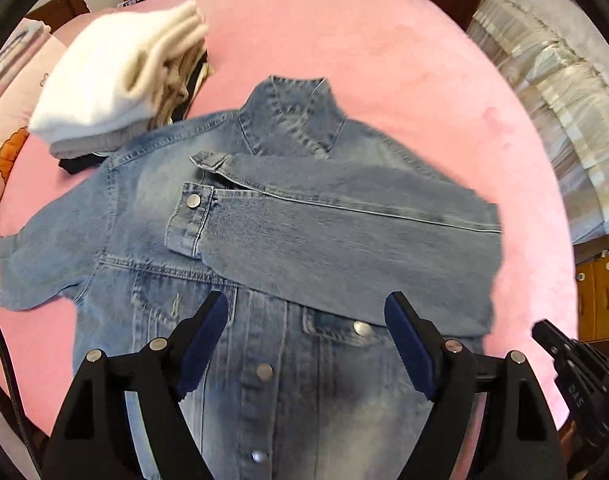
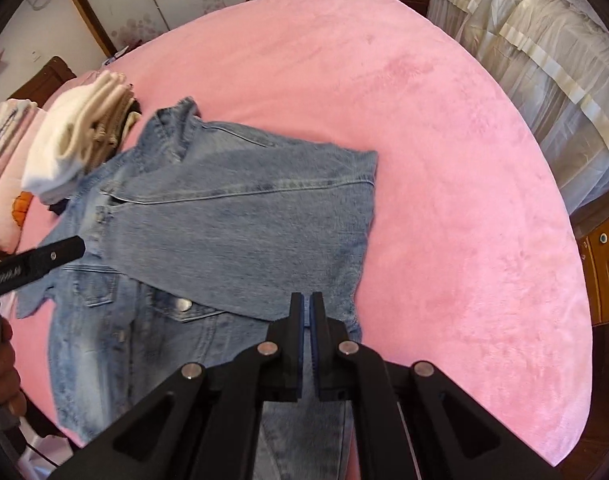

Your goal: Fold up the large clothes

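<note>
Jacket flat mid-bed, one sleeve folded across – left gripper released, right gripper clenched empty – next grab the 9 o'clock sleeve by its cuff, lay it flat across.

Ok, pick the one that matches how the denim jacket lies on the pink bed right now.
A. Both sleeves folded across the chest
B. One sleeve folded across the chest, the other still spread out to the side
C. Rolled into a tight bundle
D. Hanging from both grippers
B: on the denim jacket one sleeve lies across the chest with its buttoned cuff on top, while the other sleeve still sticks out sideways on the pink bed.
</note>
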